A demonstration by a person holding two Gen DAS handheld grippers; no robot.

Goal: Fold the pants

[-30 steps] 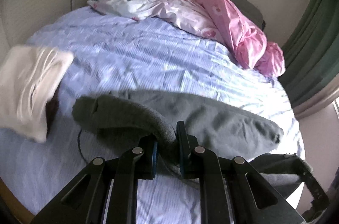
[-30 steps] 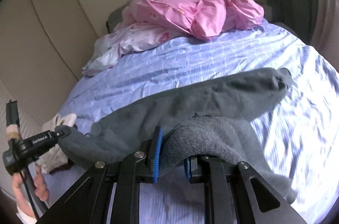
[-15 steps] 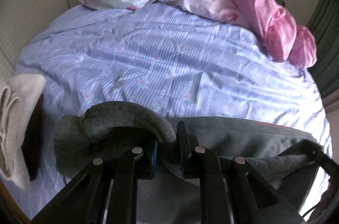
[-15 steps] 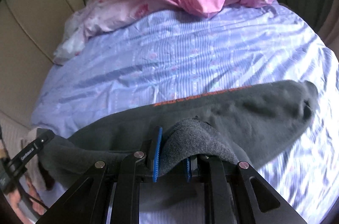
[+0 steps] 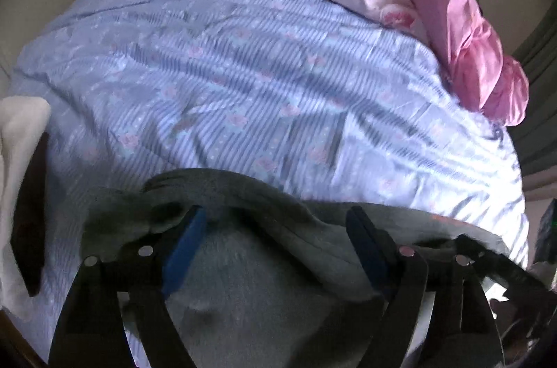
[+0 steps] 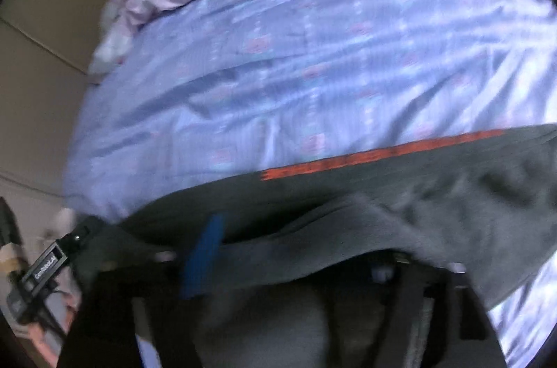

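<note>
Dark grey pants (image 5: 243,281) lie folded along the near edge of the bed. In the right wrist view the pants (image 6: 435,194) show an orange printed strip along their far edge. My left gripper (image 5: 275,228) hangs just over the fold. Its jaws are opening; the blue pads (image 5: 184,242) stand wide apart with loose cloth between them and no pinch. My right gripper (image 6: 299,260) is opening too. One of its blue pads (image 6: 205,256) shows, and grey cloth drapes over the other finger and hides it.
The blue striped bedsheet (image 5: 261,72) stretches away beyond the pants. A pink duvet (image 5: 452,2) is heaped at the head of the bed. A folded white cloth (image 5: 21,131) lies at the left edge. A green curtain (image 5: 536,37) hangs at the right.
Both grippers came down toward the bed with the fold of the pants pinched. Both then opened and let go, and the grey cloth now lies slack between the pads.
</note>
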